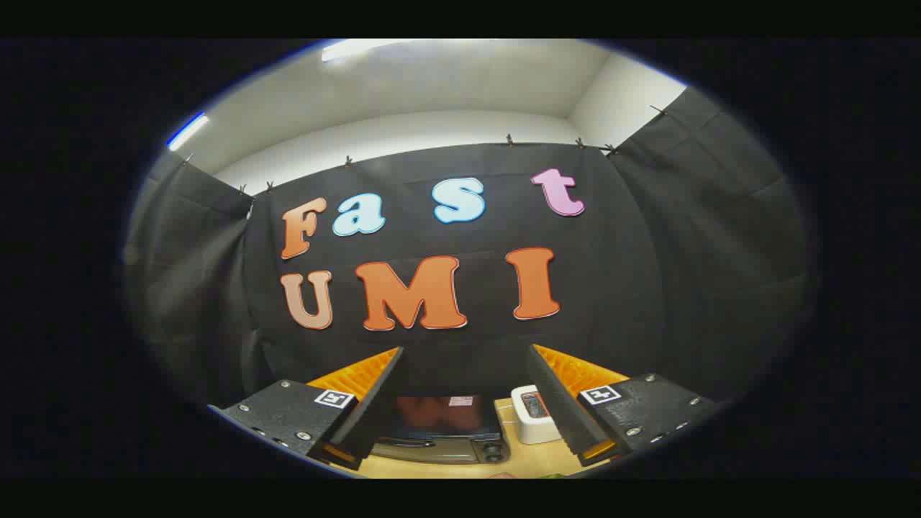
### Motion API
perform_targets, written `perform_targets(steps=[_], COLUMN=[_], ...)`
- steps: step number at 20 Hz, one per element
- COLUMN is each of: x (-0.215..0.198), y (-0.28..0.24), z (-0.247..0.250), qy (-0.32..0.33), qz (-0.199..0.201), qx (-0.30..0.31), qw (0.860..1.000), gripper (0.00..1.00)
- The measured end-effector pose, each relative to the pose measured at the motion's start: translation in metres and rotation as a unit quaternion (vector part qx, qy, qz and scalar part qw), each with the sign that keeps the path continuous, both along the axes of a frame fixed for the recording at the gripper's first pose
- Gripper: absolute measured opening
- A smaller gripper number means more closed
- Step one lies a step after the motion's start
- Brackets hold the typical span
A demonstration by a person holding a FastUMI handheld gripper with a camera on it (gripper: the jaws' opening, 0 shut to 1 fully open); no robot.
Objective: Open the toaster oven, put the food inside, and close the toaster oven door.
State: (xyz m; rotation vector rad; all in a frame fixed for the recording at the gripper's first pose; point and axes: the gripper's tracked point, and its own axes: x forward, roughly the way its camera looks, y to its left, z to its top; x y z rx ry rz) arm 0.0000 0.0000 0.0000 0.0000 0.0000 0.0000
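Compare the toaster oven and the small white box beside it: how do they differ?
The toaster oven is dark, wide and low; the white box is pale, narrower and upright. The oven sits between the open tool's fingers; the box is partly behind one finger. Both rest on the wooden table.

The tongs [460, 403] are built from 2 broad, flat, matte plates with a speckled, grainy surface, each fastened with several small round silver screws along its edges. Each plate carries 1 small square white tag printed with a black block pattern near its inner corner. Ridged, sawtooth-like padding lines the inward faces of the 2 fingers [374, 417], which stand wide apart.
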Motion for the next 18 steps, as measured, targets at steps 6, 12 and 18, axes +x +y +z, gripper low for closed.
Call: perform_targets(steps=[6, 12, 18], x=[0.004, 0.011, 0.020], y=[0.020, 0.038, 0.053], z=[0.005, -0.006, -0.042], qy=[-0.010, 0.004, 0.039], qz=[0.013, 0.024, 0.034], qx=[-0.016, -0.018, -0.022], qw=[1.000, 1.000, 0.998], gripper=[0.98, 0.98, 0.98])
